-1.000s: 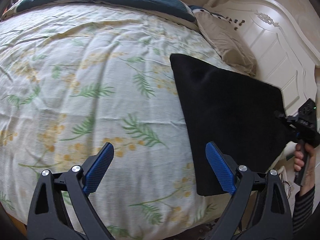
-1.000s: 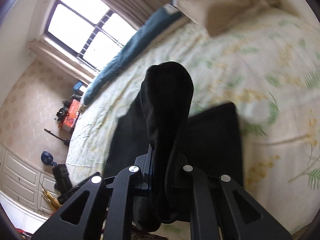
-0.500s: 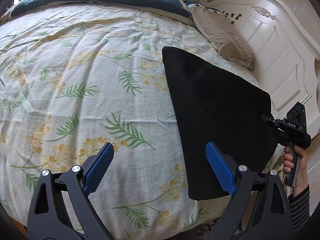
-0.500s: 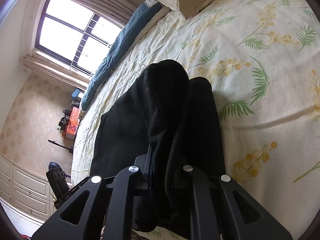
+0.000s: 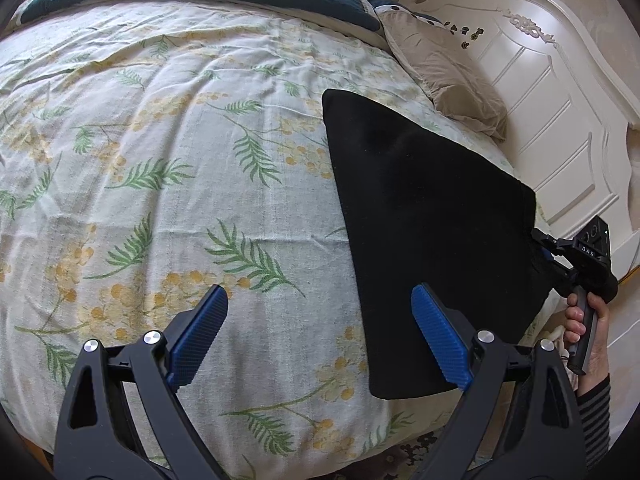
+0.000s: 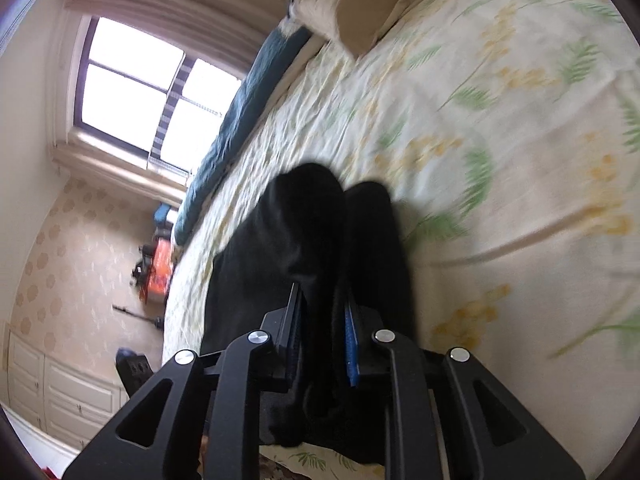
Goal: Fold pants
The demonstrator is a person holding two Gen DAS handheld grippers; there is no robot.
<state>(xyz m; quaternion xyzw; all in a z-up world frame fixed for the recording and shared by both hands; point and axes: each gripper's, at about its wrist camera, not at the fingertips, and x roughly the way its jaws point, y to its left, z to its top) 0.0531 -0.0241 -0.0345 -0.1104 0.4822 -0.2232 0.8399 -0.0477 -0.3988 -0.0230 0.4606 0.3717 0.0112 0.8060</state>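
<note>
1. Left wrist view: the folded black pants lie flat on the flowered bedspread, near the edge of the bed that faces the white headboard, with a beige pillow just beyond them. The left gripper hovers over the bedspread with its blue-padded fingers spread wide and nothing between them; the right-hand finger overlaps the pants' near corner in the picture, and whether it touches cannot be told. At the pants' far corner sits the right gripper, held by a hand in a striped sleeve.

2. Right wrist view: a bunched fold of the pants stands between the right gripper's fingers, whose jaws are opening; the cloth fills the gap, and a firm pinch cannot be told.
</note>
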